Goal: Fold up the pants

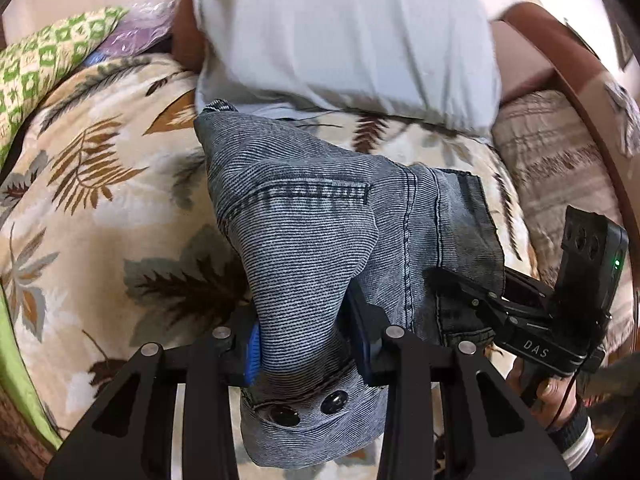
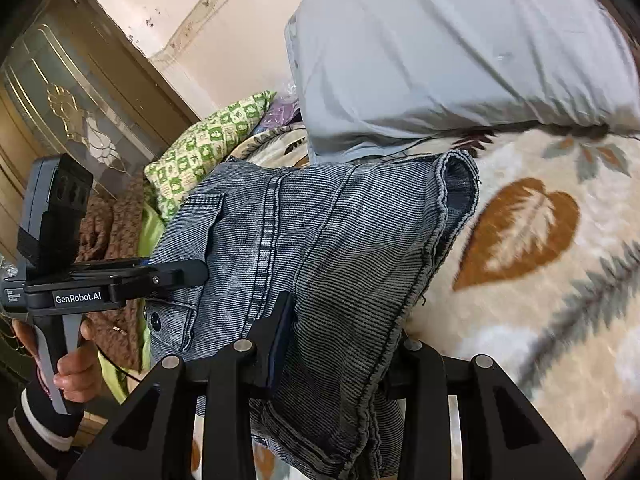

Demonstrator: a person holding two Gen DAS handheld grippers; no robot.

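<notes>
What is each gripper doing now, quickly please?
Left gripper: closed on the pants, near the button end.
Right gripper: closed on the pants too.

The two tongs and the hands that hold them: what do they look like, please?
Both tongs are black, with silver rivets and blue finger pads. The right tongs bear "DAS" and a green light; the left tongs read "GenRobot.AI". A thin black cable hangs below each. Bare hands, dark cuffs striped white.

left gripper (image 1: 306,344) clamped, right gripper (image 2: 340,344) clamped, side by side

Leaf-print bedspread (image 2: 540,280), pillow (image 2: 460,48), pink wall (image 2: 224,28)
</notes>
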